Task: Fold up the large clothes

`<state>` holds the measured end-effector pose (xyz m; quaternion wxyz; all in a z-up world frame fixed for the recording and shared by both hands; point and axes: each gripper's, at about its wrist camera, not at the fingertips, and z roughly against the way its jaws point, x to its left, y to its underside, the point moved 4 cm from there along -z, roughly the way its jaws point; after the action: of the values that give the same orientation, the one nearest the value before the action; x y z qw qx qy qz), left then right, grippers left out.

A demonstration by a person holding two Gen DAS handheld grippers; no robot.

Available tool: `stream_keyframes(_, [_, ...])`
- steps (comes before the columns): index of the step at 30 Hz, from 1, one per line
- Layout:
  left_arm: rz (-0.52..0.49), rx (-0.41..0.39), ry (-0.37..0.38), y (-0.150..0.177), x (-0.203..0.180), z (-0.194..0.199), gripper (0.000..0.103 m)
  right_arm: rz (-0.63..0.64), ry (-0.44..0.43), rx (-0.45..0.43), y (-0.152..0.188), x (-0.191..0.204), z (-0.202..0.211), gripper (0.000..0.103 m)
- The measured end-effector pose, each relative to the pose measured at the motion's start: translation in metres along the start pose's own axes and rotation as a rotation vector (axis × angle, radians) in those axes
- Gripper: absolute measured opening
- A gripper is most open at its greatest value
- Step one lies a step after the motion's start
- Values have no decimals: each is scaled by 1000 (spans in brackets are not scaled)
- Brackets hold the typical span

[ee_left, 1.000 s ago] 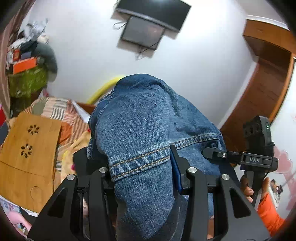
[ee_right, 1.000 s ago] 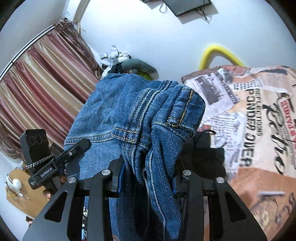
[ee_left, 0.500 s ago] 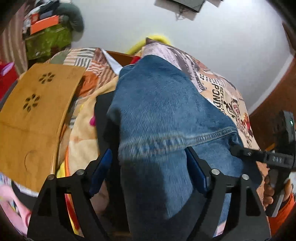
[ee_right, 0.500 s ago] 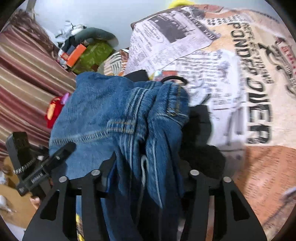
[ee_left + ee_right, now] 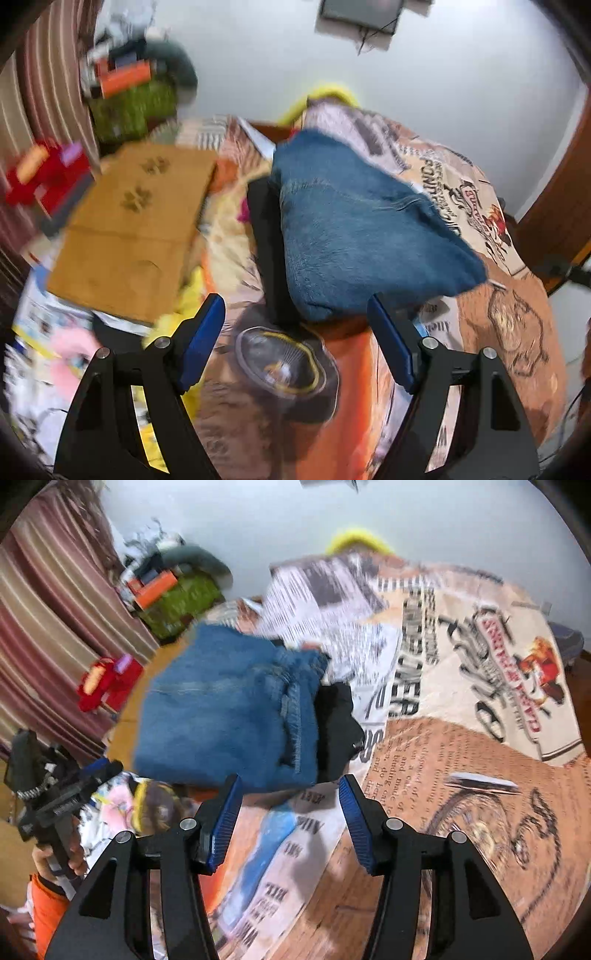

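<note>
Folded blue jeans (image 5: 362,236) lie on the printed bedspread (image 5: 517,332), partly over a black garment (image 5: 267,236). My left gripper (image 5: 295,314) is open and empty, just short of the jeans' near edge. In the right wrist view the jeans (image 5: 229,709) lie beside the black garment (image 5: 336,720). My right gripper (image 5: 290,790) is open and empty, close to their near edge. The left gripper (image 5: 74,775) also shows at the left of that view, held in a hand.
A wooden lap table (image 5: 136,225) lies left of the jeans. A round clear lid with a yellow rim (image 5: 284,365) sits on the bedspread between my left fingers. Red toys (image 5: 107,683), striped curtains (image 5: 44,627) and a cluttered green box (image 5: 181,602) are at the left.
Both grippers were shut on the jeans held up in the air. They lowered the jeans onto the bed, opened and drew back; the jeans now lie free.
</note>
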<state>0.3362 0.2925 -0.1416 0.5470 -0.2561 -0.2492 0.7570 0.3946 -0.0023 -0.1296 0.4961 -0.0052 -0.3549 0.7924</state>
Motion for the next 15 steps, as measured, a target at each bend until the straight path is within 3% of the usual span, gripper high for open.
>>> stream_keyframes(3, [-45, -97, -21, -1, -13, 53, 79, 25, -36, -120, -3, 21, 48, 50])
stream_keyframes(8, [-103, -323, -79, 1, -45, 158, 79, 61, -124, -281, 5, 56, 116, 50])
stream_keyframes(15, [-108, -555, -3, 27, -84, 261, 79, 191, -111, -557, 45, 104, 203, 50])
